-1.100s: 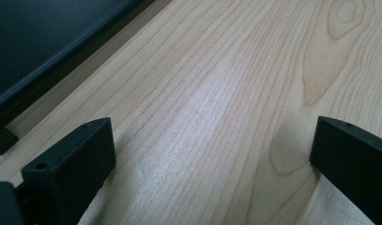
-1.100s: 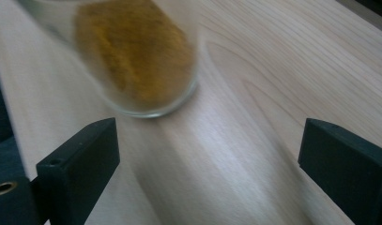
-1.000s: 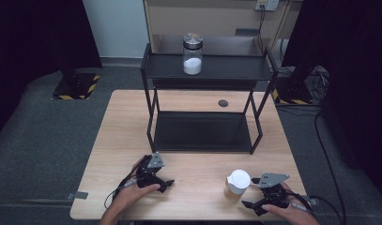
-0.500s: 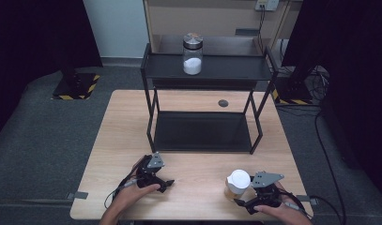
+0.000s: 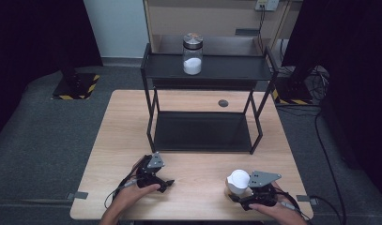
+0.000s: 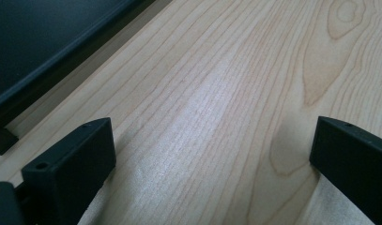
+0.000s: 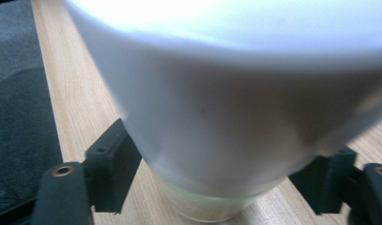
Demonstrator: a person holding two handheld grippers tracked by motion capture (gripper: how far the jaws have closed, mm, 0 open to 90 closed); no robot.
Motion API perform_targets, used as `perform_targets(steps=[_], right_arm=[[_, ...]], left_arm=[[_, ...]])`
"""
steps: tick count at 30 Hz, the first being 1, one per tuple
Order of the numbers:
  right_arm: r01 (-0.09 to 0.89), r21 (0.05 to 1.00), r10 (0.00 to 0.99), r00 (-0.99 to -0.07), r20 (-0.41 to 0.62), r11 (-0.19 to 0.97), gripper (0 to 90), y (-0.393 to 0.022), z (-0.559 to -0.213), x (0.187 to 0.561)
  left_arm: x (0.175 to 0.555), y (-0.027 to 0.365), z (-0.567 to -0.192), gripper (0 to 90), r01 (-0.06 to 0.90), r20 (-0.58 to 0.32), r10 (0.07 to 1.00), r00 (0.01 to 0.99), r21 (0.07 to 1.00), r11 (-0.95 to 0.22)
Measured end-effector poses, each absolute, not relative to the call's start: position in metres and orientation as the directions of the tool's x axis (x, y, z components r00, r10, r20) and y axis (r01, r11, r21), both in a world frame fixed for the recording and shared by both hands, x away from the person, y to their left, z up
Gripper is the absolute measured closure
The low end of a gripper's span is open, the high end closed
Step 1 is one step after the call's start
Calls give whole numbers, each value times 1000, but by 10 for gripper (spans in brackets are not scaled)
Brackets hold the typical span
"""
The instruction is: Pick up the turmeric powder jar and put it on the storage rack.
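Right gripper [image 5: 239,193] sits at the near right corner of the table [image 5: 198,173], jaws just closed onto the white cup [image 5: 238,180]. In the right gripper view the cup [image 7: 217,103] is huge and blurred, both black pads pressed against its lower wall, one each side; a pale greenish base shows under the white part. Cup stands upright on the wood, near the front edge, well apart from the rack [image 5: 202,108]. The person's right hand [image 5: 278,213] holds the gripper body from the bottom edge, grey plate on top.

Left gripper [image 5: 166,183] rests at the near left of the table, held by the left hand [image 5: 132,199], cable trailing toward the edge. In the left gripper view its jaws stand wide apart, nothing between them, just bare wood [image 6: 217,117]; the rack's dark lower shelf [image 6: 48,42] crosses the top left corner there.

Rack is black, two tiers, set at the middle and far side of the table. Jar [image 5: 192,53] with a metal lid and white contents stands upright on the top shelf, left of centre. Small dark disc [image 5: 223,103] lies on the table behind the rack's lower shelf. The two grippers are well apart from each other.
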State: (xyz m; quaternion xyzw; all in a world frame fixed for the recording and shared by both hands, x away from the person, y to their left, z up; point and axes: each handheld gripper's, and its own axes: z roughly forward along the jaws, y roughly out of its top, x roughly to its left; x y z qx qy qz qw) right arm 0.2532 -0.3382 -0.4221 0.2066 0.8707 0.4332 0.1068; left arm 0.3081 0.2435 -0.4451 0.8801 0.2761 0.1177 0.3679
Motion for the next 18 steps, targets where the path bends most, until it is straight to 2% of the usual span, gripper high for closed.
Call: perform_targets(steps=[18], right_arm=[[262, 802, 438, -899, 0, 538, 317, -343, -417, 261]], left_arm=[[308, 243, -445, 0, 400, 4, 573, 820, 713, -577]])
